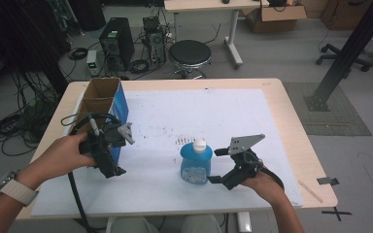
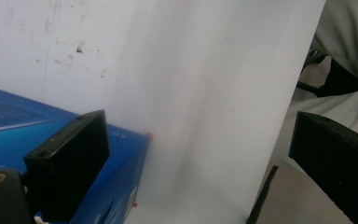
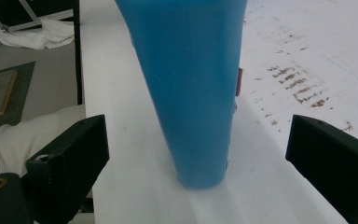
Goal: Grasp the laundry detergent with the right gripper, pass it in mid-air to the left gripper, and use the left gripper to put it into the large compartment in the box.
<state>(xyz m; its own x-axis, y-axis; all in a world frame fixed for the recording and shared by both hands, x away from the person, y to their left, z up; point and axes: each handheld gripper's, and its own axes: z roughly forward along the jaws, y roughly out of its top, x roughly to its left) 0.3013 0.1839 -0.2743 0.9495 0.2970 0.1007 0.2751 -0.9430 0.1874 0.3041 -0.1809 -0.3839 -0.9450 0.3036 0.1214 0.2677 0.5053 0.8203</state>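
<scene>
While the right gripper [image 1: 216, 166] waits wide open at lower centre, its jaws flank the blue bottle [image 1: 196, 162] without touching — ready to close. Further left, the left gripper [image 1: 112, 165], open and holding nothing, sits beside the blue carton [image 1: 120, 104], probably to steady it.

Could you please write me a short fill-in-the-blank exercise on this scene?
1. The bottle holds ____ liquid.
2. The right gripper is ____, with the bottle between its jaws.
3. The open-topped box stands near the ____ gripper.
4. The bottle's cap is ____.

Missing words: blue; open; left; white
</scene>
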